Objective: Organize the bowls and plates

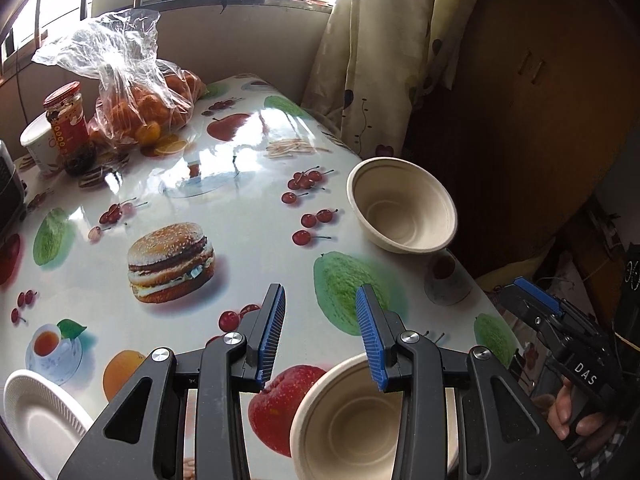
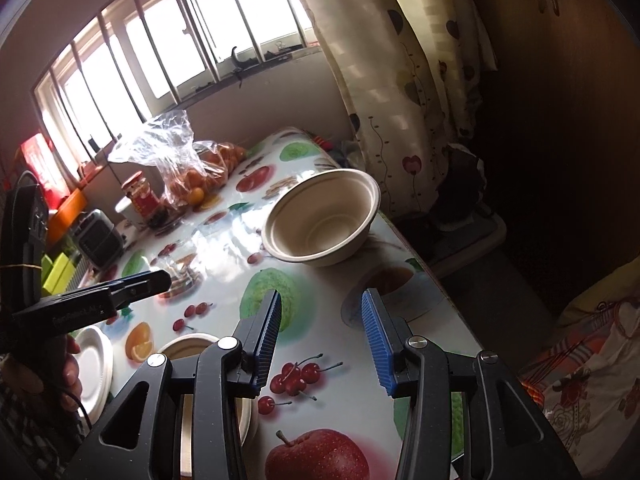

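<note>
My left gripper (image 1: 321,334) hangs above the near part of the counter (image 1: 248,208) with its blue pads partly apart and nothing between them; the right gripper (image 2: 322,340) is the same, jaws partly open over the printed cloth and empty. Just under my left gripper sits a beige paper bowl (image 1: 348,420), close to the near edge, and it seems to rest on something flat and pale beneath it, though the gripper body hides most of that. To the left of it, a white paper plate (image 1: 36,416) lies by itself at the near left corner. Further out, a second beige bowl (image 2: 322,218) stands alone near the counter's right edge, well apart from the first. Beyond these, a bag of oranges (image 1: 140,96) and a red-lidded jar (image 1: 66,120) crowd the far left corner. I judge the sorting partly done at best: the far bowl is not yet nested with the near one, and the white plate remains separate.
</note>
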{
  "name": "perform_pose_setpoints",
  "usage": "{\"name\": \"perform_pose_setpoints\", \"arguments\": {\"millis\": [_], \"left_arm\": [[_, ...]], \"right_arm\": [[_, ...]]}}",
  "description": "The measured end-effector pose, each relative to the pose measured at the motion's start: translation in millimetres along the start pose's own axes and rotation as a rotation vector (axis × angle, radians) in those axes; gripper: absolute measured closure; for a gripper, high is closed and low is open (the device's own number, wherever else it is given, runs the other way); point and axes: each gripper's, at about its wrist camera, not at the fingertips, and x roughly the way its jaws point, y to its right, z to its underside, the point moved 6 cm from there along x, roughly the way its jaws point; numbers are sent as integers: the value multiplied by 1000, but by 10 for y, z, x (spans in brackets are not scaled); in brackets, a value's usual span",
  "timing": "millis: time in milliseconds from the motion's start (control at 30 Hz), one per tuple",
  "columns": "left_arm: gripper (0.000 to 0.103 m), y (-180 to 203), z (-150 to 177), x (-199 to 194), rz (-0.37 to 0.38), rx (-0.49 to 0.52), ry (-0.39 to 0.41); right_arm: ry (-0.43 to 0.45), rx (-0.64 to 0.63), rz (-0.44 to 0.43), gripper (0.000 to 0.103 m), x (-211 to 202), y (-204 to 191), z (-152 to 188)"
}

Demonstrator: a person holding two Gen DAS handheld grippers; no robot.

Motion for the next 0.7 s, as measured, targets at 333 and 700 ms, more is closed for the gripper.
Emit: {"name": "perform_pose_setpoints", "arguments": {"millis": [333, 700], "left_arm": [[65, -61, -383, 278, -5, 37, 0], [65, -24, -605, 532, 22, 62, -19]], "right_arm": [[-16, 0, 44, 62, 240, 184, -200], [-43, 5, 53, 62, 527, 265, -354]]}}
